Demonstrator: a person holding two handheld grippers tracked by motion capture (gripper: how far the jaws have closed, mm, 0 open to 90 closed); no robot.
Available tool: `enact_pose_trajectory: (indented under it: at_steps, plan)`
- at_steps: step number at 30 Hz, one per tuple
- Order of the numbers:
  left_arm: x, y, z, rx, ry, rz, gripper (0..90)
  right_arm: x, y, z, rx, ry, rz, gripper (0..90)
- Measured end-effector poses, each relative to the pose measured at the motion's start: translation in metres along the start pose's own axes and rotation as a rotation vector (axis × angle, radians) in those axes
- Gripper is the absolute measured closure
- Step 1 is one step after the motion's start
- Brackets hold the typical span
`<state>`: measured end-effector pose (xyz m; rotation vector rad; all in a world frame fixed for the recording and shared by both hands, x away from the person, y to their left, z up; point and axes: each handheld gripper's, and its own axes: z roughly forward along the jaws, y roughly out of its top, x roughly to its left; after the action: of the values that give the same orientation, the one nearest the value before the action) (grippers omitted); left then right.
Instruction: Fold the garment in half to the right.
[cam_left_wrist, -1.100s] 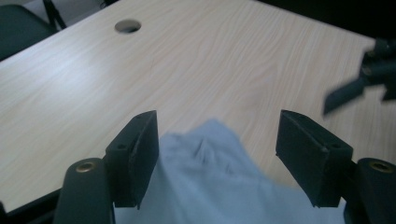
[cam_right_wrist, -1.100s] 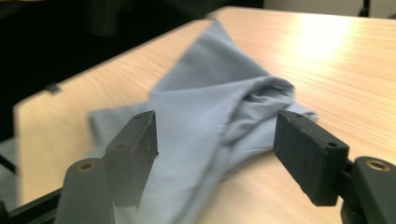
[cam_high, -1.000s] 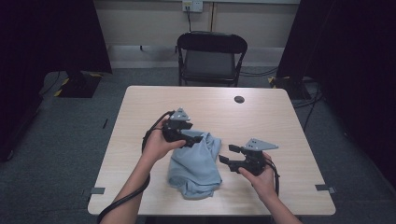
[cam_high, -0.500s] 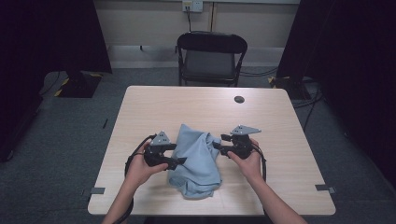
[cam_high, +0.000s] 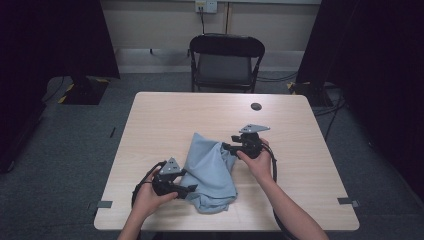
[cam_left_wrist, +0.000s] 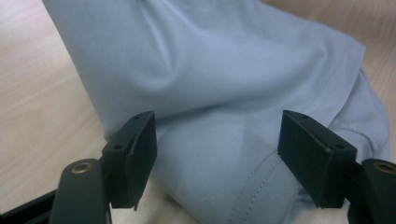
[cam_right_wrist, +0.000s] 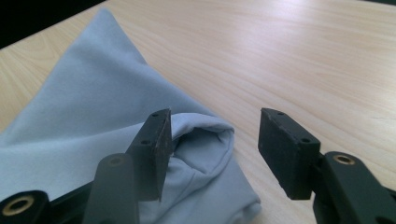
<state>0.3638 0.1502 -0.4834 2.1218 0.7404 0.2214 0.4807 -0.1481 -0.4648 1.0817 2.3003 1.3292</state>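
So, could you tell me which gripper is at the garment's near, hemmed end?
The left gripper: its open jaws flank the stitched hem of the blue garment; the right gripper is at the far side.

Overhead forward-down; two close views sharing cloth (cam_left_wrist: 210, 79)

A light blue cloth garment (cam_high: 212, 167) lay crumpled on the wooden bench (cam_high: 300, 125), folded over itself with a stitched hem showing, near the front edge.
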Motion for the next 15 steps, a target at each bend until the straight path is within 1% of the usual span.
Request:
enact_pose_trajectory:
  at_steps: [2,3,5,6,8,9,10,11,12,13,14,15]
  plan:
    - [-0.001,-0.003,0.0,0.01,0.002,0.012,28.7,0.0,-0.001,0.005,0.015,-0.006,0.004,44.7]
    - [-0.001,-0.004,0.0,0.011,0.003,0.016,28.7,0.0,-0.002,0.007,0.017,0.002,0.009,45.1]
    - [-0.002,-0.006,-0.001,0.019,0.008,0.022,28.9,0.001,-0.003,0.01,0.028,-0.002,0.008,45.9]
    - [-0.002,-0.007,-0.001,0.02,0.008,0.028,29.1,0.001,-0.004,0.011,0.033,0.003,0.008,47.9]
    - [-0.004,-0.008,-0.003,0.035,0.004,0.039,30.1,0.001,-0.006,0.012,0.051,-0.005,-0.008,51.3]
    - [-0.005,-0.009,-0.005,0.044,0.003,0.055,31.5,0.0,-0.007,0.013,0.057,-0.006,-0.011,54.8]
    - [-0.005,-0.01,-0.006,0.056,0.001,0.067,33.1,-0.001,-0.008,0.013,0.063,-0.002,-0.008,58.9]
    - [-0.006,-0.012,-0.007,0.098,0.001,0.087,33.8,-0.003,-0.01,0.013,0.07,0.0,-0.001,61.5]
    - [-0.007,-0.014,-0.008,0.131,0.011,0.106,35.3,-0.004,-0.011,0.014,0.074,0.005,0.006,64.4]
    - [-0.007,-0.017,-0.009,0.126,0.01,0.102,35.6,-0.005,-0.011,0.014,0.076,0.013,0.009,67.1]
    - [-0.007,-0.019,-0.01,0.121,0.003,0.088,35.9,-0.006,-0.011,0.013,0.082,0.012,0.003,67.6]
    - [-0.007,-0.02,-0.011,0.122,0.005,0.082,35.8,-0.006,-0.011,0.013,0.081,0.01,0.006,67.6]
